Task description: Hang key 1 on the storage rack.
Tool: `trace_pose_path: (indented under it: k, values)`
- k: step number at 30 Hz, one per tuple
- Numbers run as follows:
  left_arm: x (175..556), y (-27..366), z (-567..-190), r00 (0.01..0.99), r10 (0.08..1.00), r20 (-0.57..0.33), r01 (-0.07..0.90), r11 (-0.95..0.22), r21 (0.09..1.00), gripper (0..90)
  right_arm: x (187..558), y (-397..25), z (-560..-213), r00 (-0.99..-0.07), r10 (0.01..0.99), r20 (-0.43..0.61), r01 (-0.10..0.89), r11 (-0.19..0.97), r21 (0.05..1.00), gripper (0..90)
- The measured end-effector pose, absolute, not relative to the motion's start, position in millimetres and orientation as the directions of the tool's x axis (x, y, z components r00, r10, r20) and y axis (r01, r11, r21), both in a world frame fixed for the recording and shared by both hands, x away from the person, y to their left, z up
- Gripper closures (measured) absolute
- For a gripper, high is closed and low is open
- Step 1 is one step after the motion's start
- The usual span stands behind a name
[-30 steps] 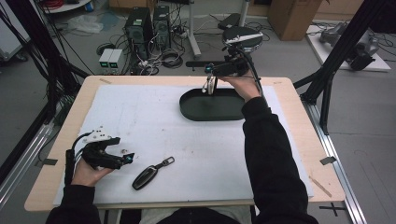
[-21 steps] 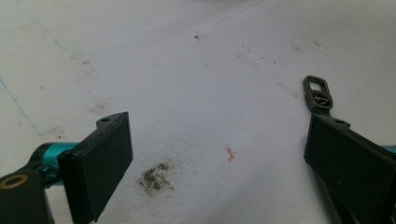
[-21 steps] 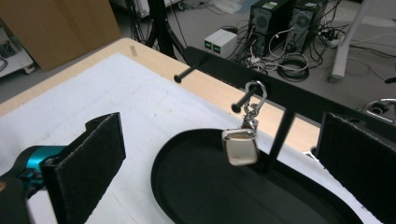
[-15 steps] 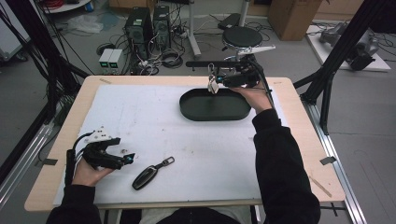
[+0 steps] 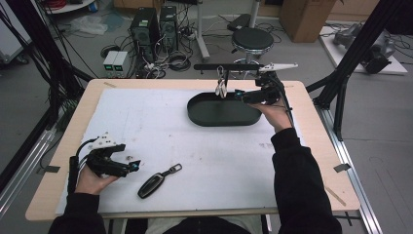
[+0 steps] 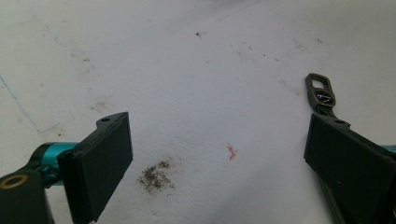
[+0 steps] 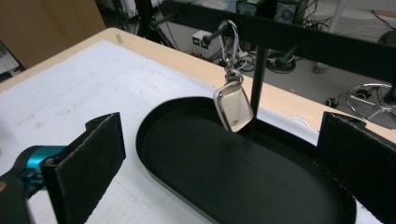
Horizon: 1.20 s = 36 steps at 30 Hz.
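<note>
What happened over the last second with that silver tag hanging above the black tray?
The right hand-held gripper let go of the silver key tag, which now hangs from the black rail, and drew back to the right with jaws open. The left hand-held gripper, the car key and the black tray stayed put.

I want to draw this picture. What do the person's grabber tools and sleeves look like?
Each gripper has two flat black jaws on a shiny teal bar. The left gripper has a grey three-cornered plate on top and a black cable looping from it. The right gripper is black too, with a long pale plate above it. The person's sleeves are black.
</note>
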<state>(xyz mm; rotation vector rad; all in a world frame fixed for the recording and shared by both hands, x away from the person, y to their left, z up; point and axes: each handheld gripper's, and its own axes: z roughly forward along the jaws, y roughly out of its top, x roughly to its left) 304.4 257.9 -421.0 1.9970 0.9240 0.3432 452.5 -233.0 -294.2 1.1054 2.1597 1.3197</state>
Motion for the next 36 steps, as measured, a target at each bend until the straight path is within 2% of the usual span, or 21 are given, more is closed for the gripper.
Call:
trace_pose_path:
  k: [21, 36]
  values:
    - [303.6, 257.9, -421.3, 0.679, 0.726, -0.110, 0.481, -0.326, 0.814, 8.3, 426.1, -242.7, -323.3, -0.627, 0.777, 0.050, 0.414, 0.278, 0.867, 0.8]
    - [303.0, 257.5, -421.3, 0.680, 0.724, -0.115, 0.483, -0.324, 0.813, 8.3, 405.9, -258.4, -348.6, -0.614, 0.783, 0.102, 0.465, 0.254, 0.848, 0.8]
